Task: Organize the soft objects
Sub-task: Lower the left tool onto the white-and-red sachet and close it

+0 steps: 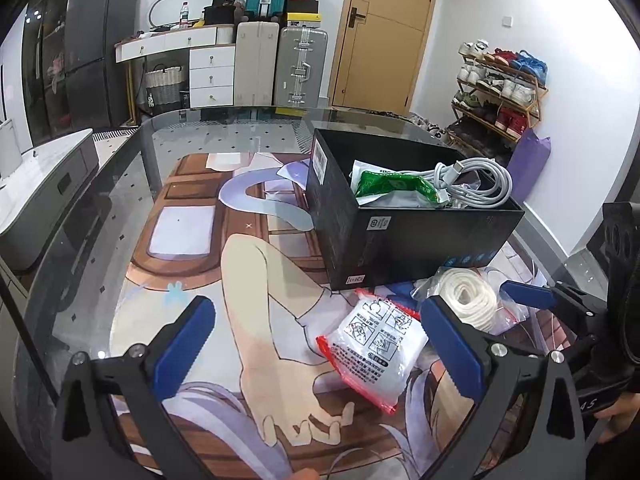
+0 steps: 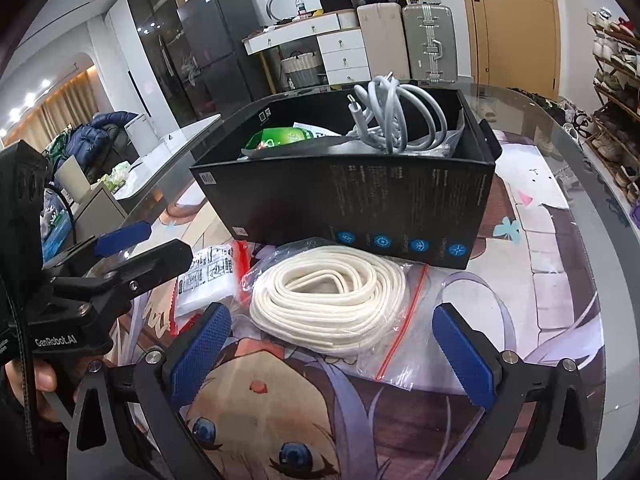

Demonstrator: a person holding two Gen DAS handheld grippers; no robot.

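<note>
Both hand-held grippers, left [image 1: 318,350] and right [image 2: 332,354], gape empty. Two bags lie just before the black box [image 2: 360,200]: one white coiled rope [image 2: 332,304], one red-edged printed pouch [image 1: 376,356]. Inside the box: one cable [image 2: 396,120], one green packet [image 2: 280,138].

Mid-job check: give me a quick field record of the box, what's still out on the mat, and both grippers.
box: black box, open top, on the printed mat
in box: grey cable, green packet
still out: white cord coil in zip bag, directly in front of box; red-edged white pouch to its left
left gripper: open, empty, pouch between fingers
right gripper: open, empty, facing cord coil
</note>
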